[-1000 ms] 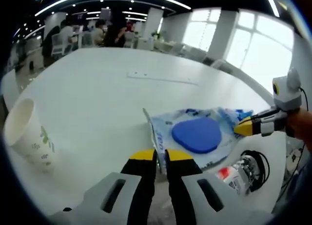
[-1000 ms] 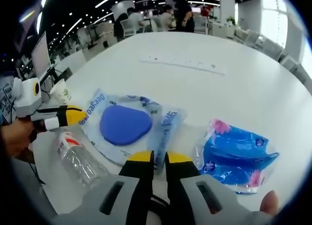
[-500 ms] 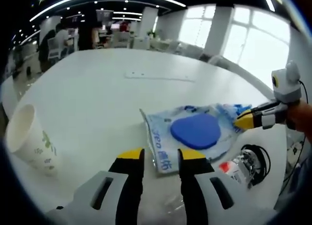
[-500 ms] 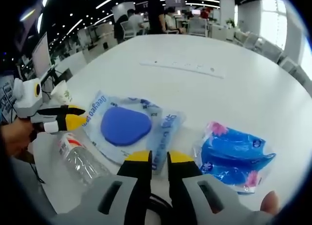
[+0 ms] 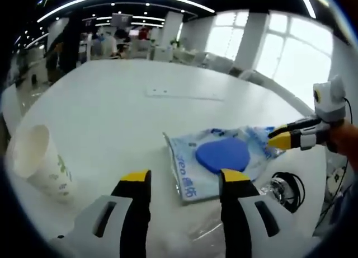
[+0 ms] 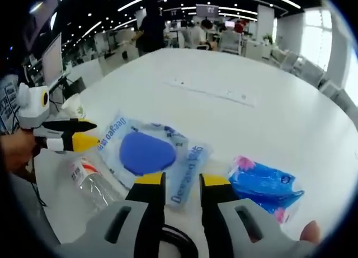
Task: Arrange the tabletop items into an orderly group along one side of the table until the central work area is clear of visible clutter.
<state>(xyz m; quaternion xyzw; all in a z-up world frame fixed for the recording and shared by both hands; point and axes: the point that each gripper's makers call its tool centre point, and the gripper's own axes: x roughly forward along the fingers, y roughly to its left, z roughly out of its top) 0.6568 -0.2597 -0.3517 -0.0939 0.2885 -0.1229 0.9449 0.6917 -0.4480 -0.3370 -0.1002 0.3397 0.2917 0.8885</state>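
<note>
Sliding the clear packet (image 5: 215, 160) with its blue pad, at 12 o'clock ahead of both spread hand-held grippers (image 5: 184, 182) (image 6: 179, 182), needs low pinches on opposite edges.

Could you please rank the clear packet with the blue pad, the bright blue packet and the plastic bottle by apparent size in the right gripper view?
1. Clear packet with the blue pad, clearly largest.
2. Bright blue packet and plastic bottle look similar; unranked, since the bottle is partly hidden.

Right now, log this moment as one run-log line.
left hand-held gripper: open, above packet edge | right hand-held gripper: open, at packet edge | paper cup: upright | blue pack: untouched
</note>
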